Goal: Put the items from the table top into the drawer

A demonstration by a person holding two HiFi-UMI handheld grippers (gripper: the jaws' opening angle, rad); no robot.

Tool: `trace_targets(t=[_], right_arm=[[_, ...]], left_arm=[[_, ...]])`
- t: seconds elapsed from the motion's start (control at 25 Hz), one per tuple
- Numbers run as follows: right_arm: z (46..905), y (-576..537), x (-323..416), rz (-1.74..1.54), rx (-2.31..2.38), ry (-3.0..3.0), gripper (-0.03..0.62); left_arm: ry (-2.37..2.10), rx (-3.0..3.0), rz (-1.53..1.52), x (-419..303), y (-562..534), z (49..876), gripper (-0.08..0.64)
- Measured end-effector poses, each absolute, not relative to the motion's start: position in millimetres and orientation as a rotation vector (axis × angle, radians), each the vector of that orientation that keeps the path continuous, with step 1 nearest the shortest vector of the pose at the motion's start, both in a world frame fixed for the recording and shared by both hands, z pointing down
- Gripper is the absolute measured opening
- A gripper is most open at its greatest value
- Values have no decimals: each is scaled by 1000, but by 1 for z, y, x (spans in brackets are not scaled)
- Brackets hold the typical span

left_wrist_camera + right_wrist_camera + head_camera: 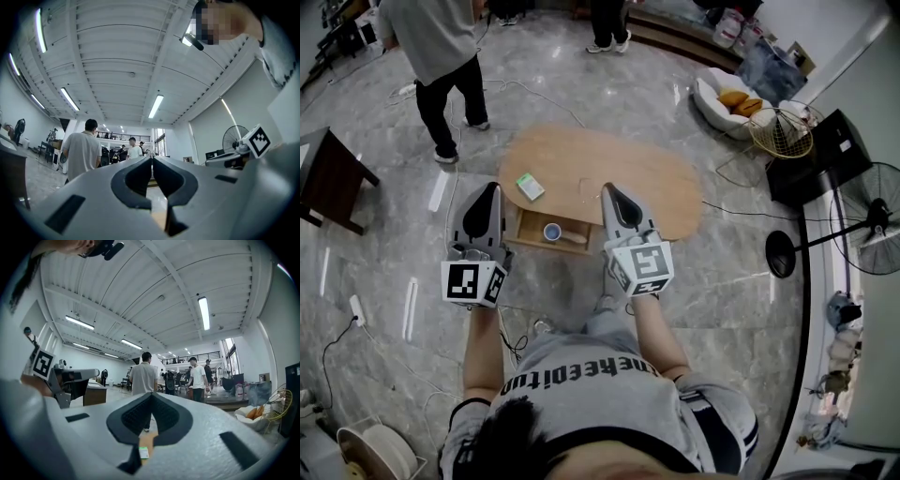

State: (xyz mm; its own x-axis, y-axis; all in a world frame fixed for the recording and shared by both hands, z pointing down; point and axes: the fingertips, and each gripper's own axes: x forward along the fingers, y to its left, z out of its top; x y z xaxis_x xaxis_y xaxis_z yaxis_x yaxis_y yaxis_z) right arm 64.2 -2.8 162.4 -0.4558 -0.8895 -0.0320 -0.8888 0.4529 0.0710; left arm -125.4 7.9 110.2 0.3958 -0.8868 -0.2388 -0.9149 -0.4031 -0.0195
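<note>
An oval wooden table (647, 173) stands in front of me in the head view. A small green-and-white box (530, 186) lies on its left part. Under the table's near edge a drawer (574, 228) stands pulled out, with a small round blue-and-white item (552, 231) inside. My left gripper (495, 187) hovers left of the drawer with its jaws together and nothing in them. My right gripper (608, 190) hovers at the drawer's right side, also shut and empty. In the left gripper view the left gripper (152, 158) has its tips meeting. In the right gripper view the right gripper (151, 394) is closed, and the box (143, 453) peeks through below.
A person in a grey shirt (441, 56) stands beyond the table's left end. A dark side table (333, 178) is at far left. A fan (862, 220), a wire basket (781, 131) and a cushion bed (727, 98) sit to the right. Cables cross the floor.
</note>
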Motion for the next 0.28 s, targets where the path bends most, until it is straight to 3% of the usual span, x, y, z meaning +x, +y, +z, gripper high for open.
trace_targets(t=[0.28], right_arm=[[164,-6,66,-116,1632,-2675,-6]], left_arm=[[1640,-2492,306,-126,5,111,12]])
